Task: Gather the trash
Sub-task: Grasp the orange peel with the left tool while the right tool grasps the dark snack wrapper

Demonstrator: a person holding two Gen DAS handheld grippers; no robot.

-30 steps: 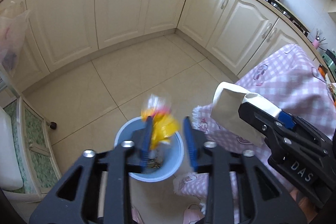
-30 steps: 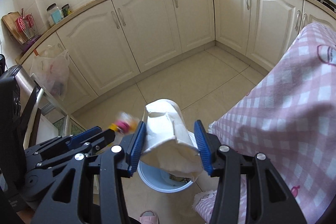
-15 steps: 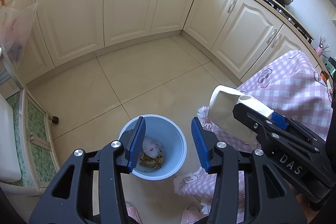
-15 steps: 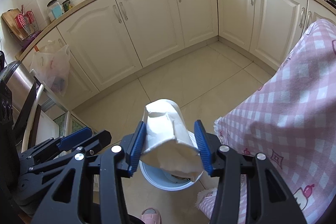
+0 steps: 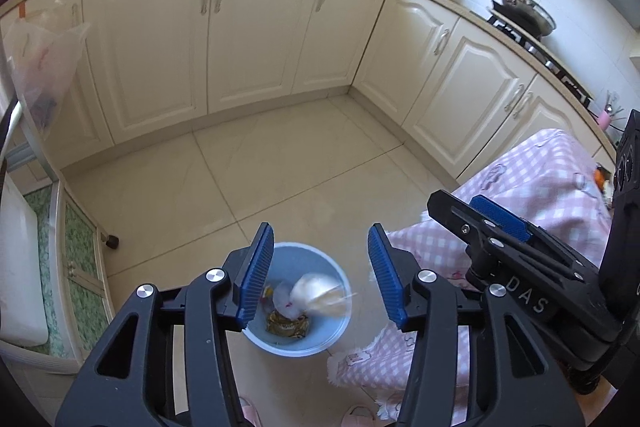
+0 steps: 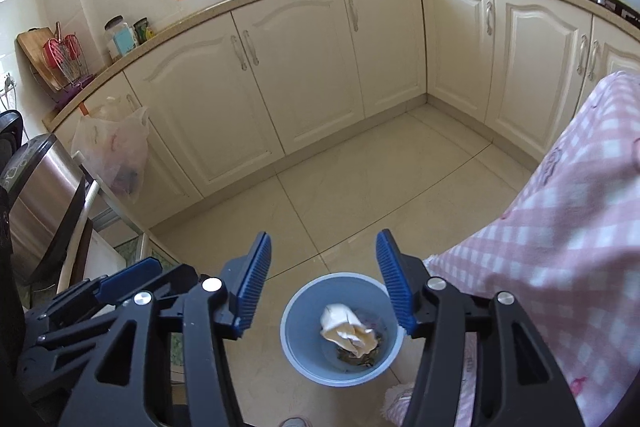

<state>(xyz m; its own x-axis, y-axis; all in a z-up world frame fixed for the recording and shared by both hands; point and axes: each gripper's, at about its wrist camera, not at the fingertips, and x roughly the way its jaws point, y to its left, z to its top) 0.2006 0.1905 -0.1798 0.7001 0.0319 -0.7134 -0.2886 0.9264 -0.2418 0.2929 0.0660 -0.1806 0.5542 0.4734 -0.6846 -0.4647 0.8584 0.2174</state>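
A light blue trash bin [image 5: 320, 341] stands on the tiled floor below both grippers; it also shows in the right wrist view [image 6: 298, 339]. A crumpled white paper cup [image 6: 346, 325] is inside the bin, blurred in the left wrist view [image 5: 316, 293]. Other wrappers [image 5: 286, 323] lie at the bin's bottom. My left gripper [image 5: 320, 277] is open and empty above the bin. My right gripper [image 6: 324, 279] is open and empty above the bin; it appears in the left wrist view to the right.
A table with a pink checked cloth [image 6: 560, 227] stands right beside the bin. Cream kitchen cabinets [image 5: 260, 35] line the far walls. A plastic bag [image 6: 114, 147] hangs at left. A steel appliance [image 6: 36, 199] sits at far left. Slippers show at the bottom edge.
The left gripper dropped the yellow wrapper into the bin. The right gripper then opened and the white paper cup fell into the bin. Both grippers rose a little.
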